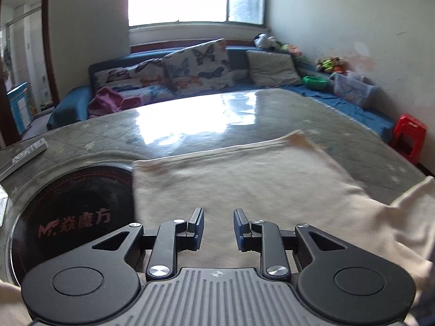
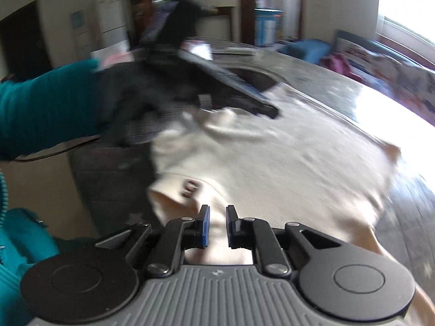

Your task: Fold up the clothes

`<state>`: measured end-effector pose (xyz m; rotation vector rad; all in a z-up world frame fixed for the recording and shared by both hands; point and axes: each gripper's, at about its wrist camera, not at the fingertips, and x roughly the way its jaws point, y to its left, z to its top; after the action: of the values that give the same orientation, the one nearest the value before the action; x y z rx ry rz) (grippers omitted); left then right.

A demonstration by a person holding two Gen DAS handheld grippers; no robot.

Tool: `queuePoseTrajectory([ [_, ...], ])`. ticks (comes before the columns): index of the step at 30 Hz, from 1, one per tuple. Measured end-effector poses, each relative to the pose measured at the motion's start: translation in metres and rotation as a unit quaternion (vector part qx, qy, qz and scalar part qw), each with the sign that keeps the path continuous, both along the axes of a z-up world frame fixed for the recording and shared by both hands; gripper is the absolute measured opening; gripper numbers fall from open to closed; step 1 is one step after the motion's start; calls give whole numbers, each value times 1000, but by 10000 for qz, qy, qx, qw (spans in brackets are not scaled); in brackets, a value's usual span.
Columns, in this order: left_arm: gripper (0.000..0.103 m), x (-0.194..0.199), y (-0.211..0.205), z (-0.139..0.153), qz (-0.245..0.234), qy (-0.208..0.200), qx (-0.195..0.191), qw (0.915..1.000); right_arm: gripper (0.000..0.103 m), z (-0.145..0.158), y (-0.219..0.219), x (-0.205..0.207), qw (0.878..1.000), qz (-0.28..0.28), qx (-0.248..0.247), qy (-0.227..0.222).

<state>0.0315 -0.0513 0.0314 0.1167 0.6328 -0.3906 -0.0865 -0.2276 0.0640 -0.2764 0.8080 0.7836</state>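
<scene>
Cream shirt lies flat on the glass-topped desk. Left tongs hover above it, jaws apart, empty. Right tongs show a narrow gap, gripping nothing.

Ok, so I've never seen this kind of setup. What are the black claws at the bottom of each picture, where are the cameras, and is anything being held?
There is no robot. A person holds a two-finger gripper in each hand, and a wide-angle camera on each one looks along its fingers.

One view shows the left gripper, jaws apart and empty, above a cream garment on a glossy table. A black round cooktop and a remote lie beside the garment.

The other view shows the right gripper, jaws almost together over the garment's edge. Whether they pinch the fabric is unclear. Across the cloth, a gloved hand carries the left gripper.
</scene>
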Motion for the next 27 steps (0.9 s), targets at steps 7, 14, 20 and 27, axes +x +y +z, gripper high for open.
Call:
queuePoseTrajectory([
  [7, 30, -62, -31, -11, -701, -139, 128, 9974, 19, -12, -24, -12, 9985, -518, 17, 188],
  [14, 36, -86, -35, -27, -725, -79, 158, 9972, 31, 0, -73, -28, 9888, -1414, 466, 84],
  [20, 37, -86, -33, -19, -784, -155, 169, 9967, 35, 1, -150, -32, 9561, -2889, 490, -75],
  [27, 37, -83, -61, -7, -1205, -320, 68, 9922, 39, -22, -207, -10, 9102, -4098, -480, -356],
])
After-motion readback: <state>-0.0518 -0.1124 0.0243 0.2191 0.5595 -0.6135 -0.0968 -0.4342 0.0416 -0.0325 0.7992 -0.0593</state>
